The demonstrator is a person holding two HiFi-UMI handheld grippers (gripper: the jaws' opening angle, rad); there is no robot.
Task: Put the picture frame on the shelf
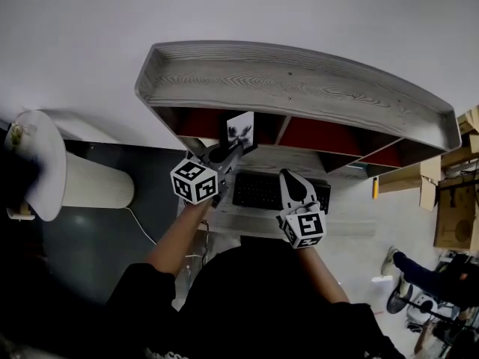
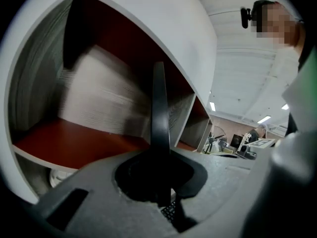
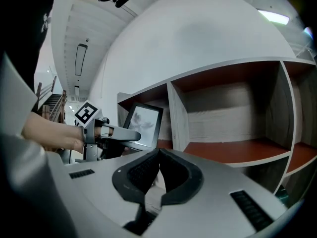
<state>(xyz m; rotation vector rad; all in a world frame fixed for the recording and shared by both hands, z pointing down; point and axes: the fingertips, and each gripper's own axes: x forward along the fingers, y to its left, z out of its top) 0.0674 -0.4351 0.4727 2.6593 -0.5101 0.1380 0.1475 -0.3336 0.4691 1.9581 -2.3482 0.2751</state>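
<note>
At centre, picture frame: upright at the left opening of the shelf.
Left gripper: clamped on the frame's lower edge.
Right gripper: jaws together, empty, lower right of centre.

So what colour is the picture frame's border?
Black picture frame border, clearest in right gripper view.

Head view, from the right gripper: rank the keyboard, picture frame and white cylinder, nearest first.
1. Keyboard, directly beneath the right gripper.
2. Picture frame, ahead-left at the shelf, held in the left gripper.
3. White cylinder, far left.
</note>
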